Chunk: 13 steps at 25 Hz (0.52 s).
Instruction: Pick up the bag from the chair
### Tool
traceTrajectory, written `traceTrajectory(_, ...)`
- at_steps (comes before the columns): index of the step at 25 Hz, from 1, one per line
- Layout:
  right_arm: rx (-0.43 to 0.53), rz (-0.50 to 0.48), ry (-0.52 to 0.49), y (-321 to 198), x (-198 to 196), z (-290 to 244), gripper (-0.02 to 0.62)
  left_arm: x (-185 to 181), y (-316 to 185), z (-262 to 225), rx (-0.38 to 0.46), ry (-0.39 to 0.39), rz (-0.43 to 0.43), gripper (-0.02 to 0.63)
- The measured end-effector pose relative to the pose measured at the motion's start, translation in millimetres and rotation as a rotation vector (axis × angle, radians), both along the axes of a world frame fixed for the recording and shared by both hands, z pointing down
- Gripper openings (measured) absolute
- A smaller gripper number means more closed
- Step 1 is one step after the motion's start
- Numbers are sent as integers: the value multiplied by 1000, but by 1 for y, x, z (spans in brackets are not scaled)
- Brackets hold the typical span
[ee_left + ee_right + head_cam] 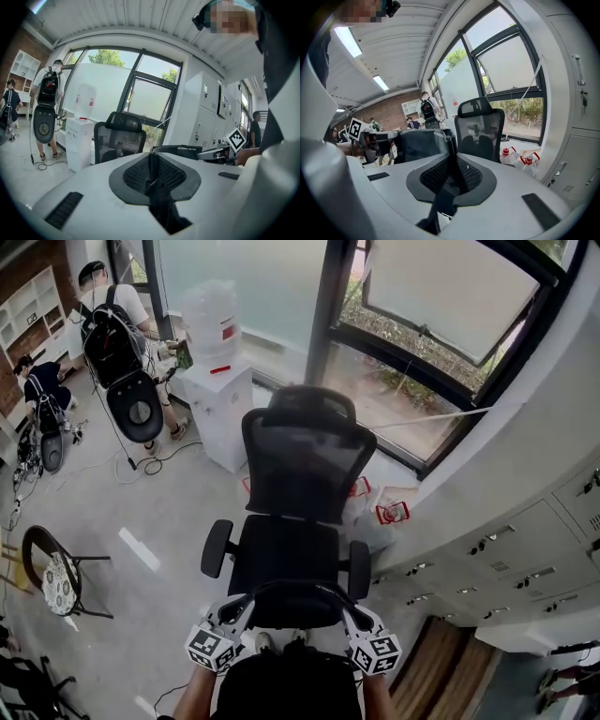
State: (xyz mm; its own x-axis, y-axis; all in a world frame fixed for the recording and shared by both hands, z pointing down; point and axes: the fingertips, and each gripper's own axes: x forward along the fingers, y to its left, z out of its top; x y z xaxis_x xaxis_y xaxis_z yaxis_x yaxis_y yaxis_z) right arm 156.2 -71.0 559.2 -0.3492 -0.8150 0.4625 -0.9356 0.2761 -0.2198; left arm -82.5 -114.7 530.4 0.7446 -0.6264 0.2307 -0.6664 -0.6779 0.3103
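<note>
**Bag hangs from both grippers, just short of the chair**

Bag (423, 146), black, hangs between the two grippers, close to the front edge of the black office chair (298, 512) and clear of its seat. Its strap (291, 588) arches from one gripper to the other. The left gripper (152, 169) has its jaws closed tight on a black strip of the bag, and the right gripper (452, 171) is clamped on another in the same way. Behind the chair, a water bottle (211, 320) stands upside down on a white dispenser (220, 404); its fill level cannot be made out. Two clear jugs with red handles (528, 159) sit on the floor by the window, contents unclear.
</note>
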Motion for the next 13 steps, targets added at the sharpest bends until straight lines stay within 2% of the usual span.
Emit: traceTrajectory(13, 6, -9, -1, 6, -7, -3, 31, -8, 6, -4, 6, 18, -11, 46)
